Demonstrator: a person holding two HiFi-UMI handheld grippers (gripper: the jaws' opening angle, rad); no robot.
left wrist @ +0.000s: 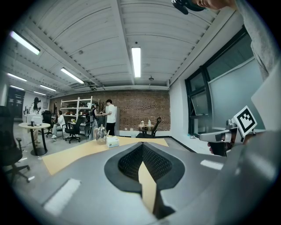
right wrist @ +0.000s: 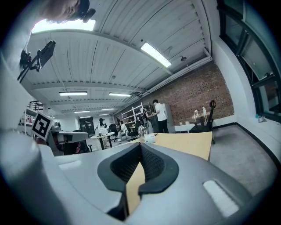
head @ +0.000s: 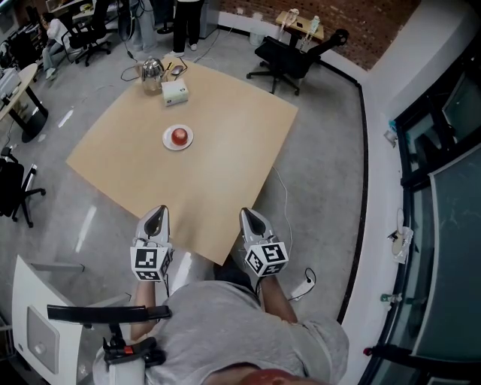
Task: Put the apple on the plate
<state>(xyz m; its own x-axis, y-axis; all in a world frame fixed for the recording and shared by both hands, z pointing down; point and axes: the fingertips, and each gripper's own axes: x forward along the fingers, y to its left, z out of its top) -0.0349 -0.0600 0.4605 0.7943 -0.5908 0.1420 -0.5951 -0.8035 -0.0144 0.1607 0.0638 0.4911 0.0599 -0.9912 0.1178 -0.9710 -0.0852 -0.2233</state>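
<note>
- Office floor, seen from above: an apple sits on a small white plate near the middle of a light wooden table.
- The wearer stands at the table's near corner in a grey top, a gripper in each hand, both well apart from the plate.
- The left gripper hovers over the near edge of the table; in the left gripper view its jaws are closed tip to tip with nothing between them.
- The right gripper hangs beside it at the same edge; the right gripper view shows its jaws likewise pressed together and empty.
- Each gripper carries a cube with square markers, facing the head camera.
- At the table's far corner stand a metal kettle and, just beside it, a white box.
- Beyond the table, a black office chair sits near a brick wall, and a person stands at the top of the frame.
</note>
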